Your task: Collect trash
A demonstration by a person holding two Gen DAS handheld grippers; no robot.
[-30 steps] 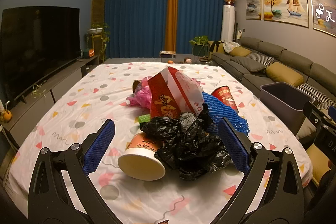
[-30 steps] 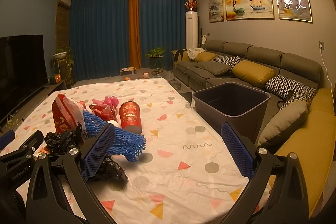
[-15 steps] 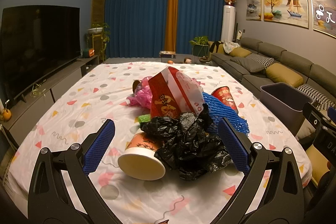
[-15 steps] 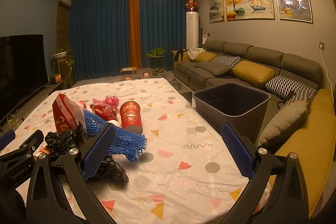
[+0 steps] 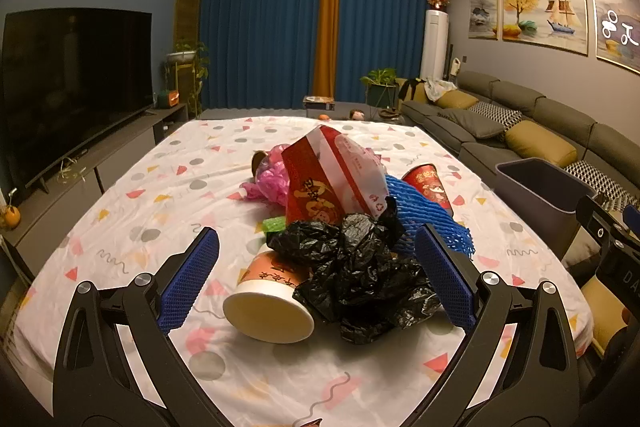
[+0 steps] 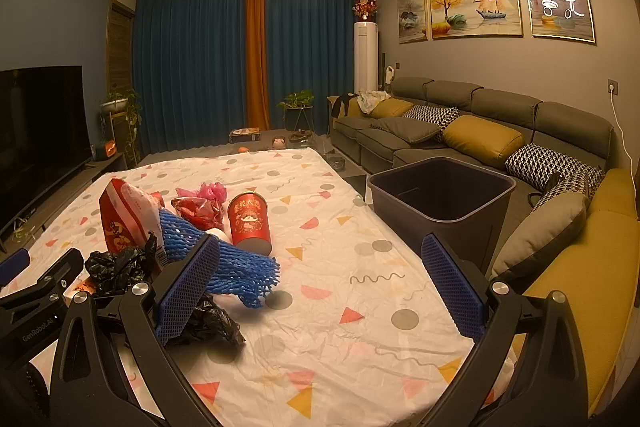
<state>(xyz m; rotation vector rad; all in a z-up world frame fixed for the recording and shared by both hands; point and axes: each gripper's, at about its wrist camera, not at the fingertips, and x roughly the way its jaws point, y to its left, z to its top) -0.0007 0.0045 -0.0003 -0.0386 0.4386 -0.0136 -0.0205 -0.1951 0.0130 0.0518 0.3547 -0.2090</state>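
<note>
My left gripper (image 5: pixel 316 283) and right gripper (image 6: pixel 320 291) stay spread and empty, nothing having shifted in the last second, so the trash pile (image 5: pixel 352 227) at 12 o'clock awaits the bin (image 6: pixel 440 195) at 2 o'clock.

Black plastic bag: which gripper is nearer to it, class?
Left. The left gripper frames the black plastic bag between open fingers; the right gripper hangs to the bag's right, toward the bin.
</note>
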